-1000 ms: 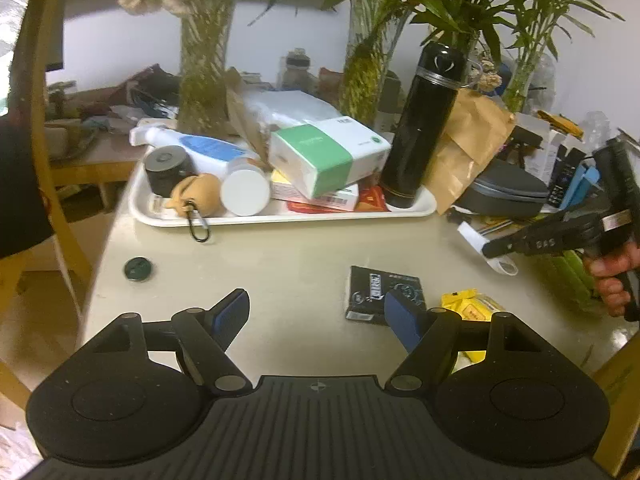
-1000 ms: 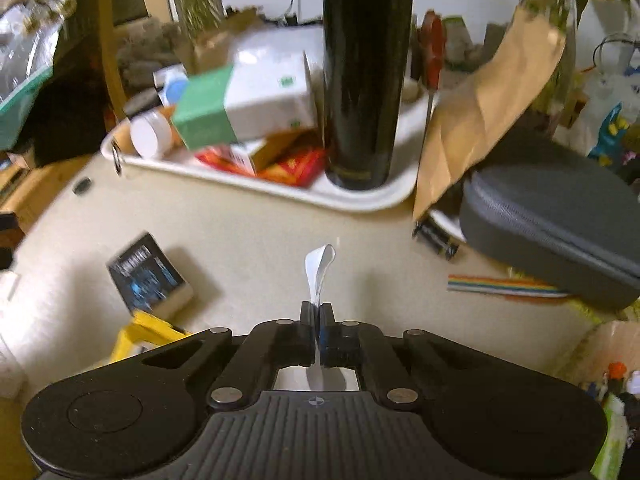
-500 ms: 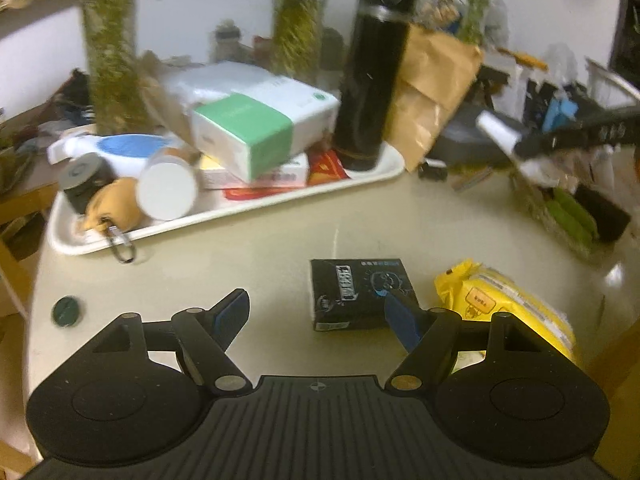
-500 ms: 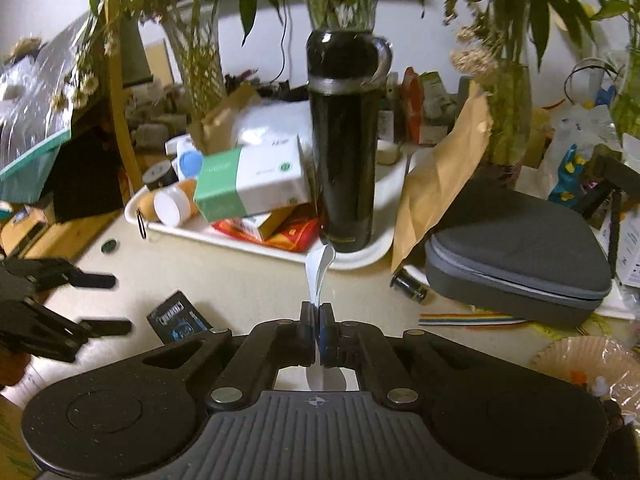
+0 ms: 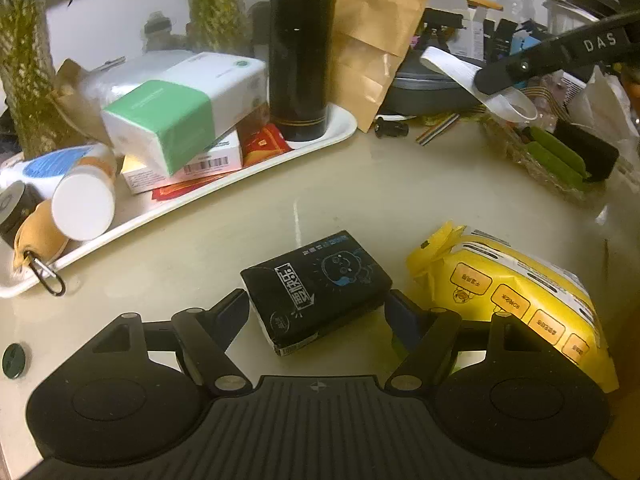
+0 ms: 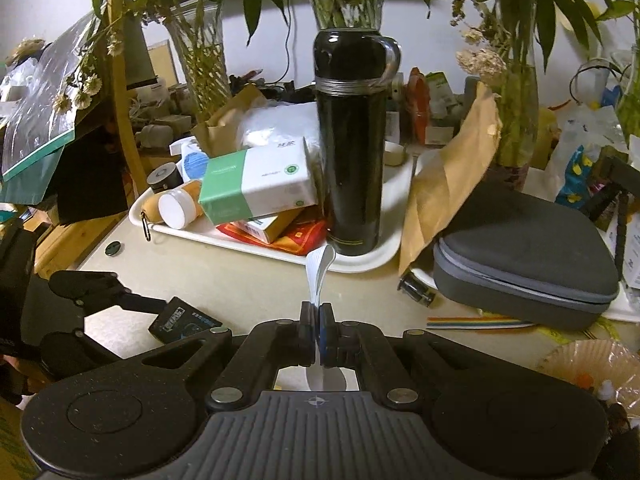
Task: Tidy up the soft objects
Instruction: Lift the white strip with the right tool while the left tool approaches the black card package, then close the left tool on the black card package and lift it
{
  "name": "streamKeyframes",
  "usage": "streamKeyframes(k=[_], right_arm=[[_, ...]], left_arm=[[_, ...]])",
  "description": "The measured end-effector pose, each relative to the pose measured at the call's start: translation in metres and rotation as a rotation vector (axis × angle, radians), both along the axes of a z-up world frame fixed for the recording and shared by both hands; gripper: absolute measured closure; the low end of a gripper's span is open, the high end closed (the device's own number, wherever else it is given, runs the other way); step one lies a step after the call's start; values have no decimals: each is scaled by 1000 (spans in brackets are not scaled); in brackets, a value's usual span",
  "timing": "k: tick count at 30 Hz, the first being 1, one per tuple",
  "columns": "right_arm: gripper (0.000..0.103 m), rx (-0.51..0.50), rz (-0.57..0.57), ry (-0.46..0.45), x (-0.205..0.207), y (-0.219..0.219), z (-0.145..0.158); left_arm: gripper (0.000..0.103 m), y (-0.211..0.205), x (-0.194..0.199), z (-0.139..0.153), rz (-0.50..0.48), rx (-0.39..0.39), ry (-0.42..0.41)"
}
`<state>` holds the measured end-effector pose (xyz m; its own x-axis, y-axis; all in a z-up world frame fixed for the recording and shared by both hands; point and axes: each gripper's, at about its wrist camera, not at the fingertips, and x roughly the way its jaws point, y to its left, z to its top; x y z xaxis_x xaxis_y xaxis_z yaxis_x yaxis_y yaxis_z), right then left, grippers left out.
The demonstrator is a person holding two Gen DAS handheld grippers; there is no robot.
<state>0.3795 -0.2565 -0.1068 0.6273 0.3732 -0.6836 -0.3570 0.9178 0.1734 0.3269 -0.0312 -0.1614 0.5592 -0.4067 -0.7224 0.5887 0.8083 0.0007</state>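
A black tissue pack (image 5: 316, 286) lies on the beige table between the fingers of my open left gripper (image 5: 318, 312), one finger on each side, apart from it. A yellow wipes pack (image 5: 516, 292) lies just right of it. My right gripper (image 6: 317, 326) is shut on a white elastic band (image 6: 319, 270) and holds it above the table; the band also shows in the left wrist view (image 5: 472, 76). The black pack also shows in the right wrist view (image 6: 184, 318) at my left gripper (image 6: 120, 300).
A white tray (image 5: 320, 144) holds a black thermos (image 5: 298, 48), a green-and-white tissue box (image 5: 180, 108), boxes and bottles. A brown paper bag (image 5: 372, 40), a grey zip case (image 6: 524, 256) and plant vases (image 6: 516, 92) crowd the back. A small dark cap (image 5: 14, 360) lies at left.
My left gripper has moved forward and down so the black tissue pack now lies between its open fingers. My right gripper has lifted higher with the white band.
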Motion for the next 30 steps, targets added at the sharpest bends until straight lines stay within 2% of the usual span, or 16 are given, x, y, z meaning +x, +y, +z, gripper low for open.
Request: streamKeyframes(k=[7, 21, 24, 30], right_arm=[[99, 0, 7, 2, 0, 0, 0], [99, -9, 39, 6, -1, 6, -2], [99, -14, 42, 6, 0, 6, -3], [99, -14, 36, -1, -1, 3, -1]], left_arm=[[27, -6, 4, -2, -10, -15, 2], [22, -23, 12, -13, -1, 14, 3], [25, -21, 13, -12, 12, 1, 7], [30, -10, 14, -4, 60, 4, -45]])
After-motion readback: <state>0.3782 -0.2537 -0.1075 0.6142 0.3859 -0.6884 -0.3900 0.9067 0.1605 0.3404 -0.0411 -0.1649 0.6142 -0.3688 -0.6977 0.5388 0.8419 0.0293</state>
